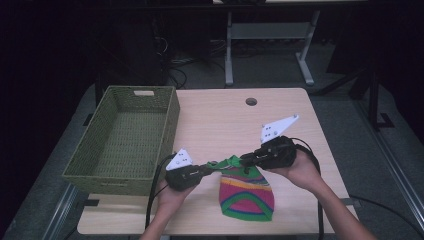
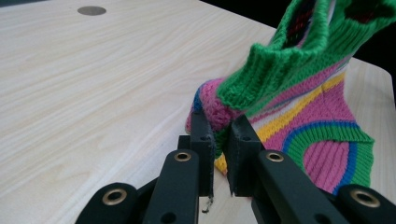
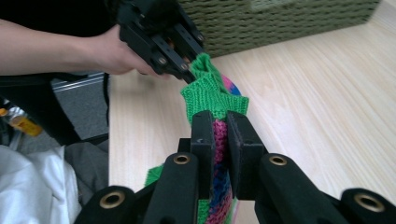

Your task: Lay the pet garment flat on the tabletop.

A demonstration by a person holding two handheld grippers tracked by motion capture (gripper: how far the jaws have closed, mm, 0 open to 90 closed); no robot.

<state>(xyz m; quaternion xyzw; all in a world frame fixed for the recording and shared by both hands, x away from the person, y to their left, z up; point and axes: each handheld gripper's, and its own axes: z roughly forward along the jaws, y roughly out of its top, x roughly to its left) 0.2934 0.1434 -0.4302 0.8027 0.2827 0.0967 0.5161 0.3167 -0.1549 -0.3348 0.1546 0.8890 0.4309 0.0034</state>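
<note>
Sock (image 1: 246, 192): toe toward cam, cuff prob. up.

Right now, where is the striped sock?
In the high view the striped sock lies at the table's near edge, right of the green basket, its cuff lifted between the left tool and right tool.
</note>
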